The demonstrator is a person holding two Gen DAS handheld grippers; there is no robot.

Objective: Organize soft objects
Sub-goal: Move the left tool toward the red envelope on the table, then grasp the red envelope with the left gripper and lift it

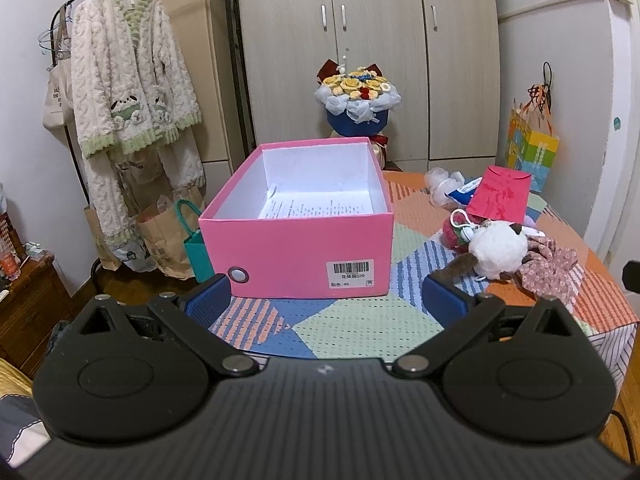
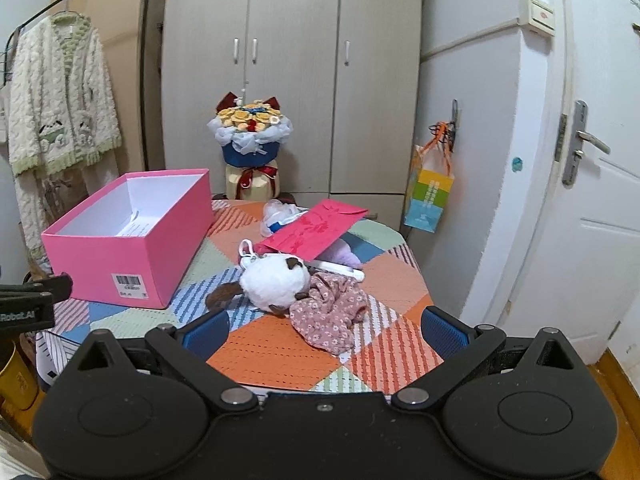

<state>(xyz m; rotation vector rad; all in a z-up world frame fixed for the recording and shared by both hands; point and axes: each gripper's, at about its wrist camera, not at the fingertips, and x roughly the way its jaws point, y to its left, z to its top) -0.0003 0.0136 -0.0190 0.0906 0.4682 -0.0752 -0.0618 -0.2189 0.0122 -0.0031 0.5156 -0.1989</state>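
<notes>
Left tongs (image 1: 326,302) and right tongs (image 2: 325,330), both spread and empty, hover over the quilted table (image 2: 280,344); white plush toy (image 2: 276,280) and floral cloth (image 2: 330,314) lie beside the open pink box (image 2: 132,256).

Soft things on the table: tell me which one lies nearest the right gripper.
The floral cloth, crumpled just ahead of the right gripper; the white plush lies behind it.

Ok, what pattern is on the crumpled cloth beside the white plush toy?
Small white flowers on dusty pink crumpled cloth, clearest in the right wrist view.
</notes>
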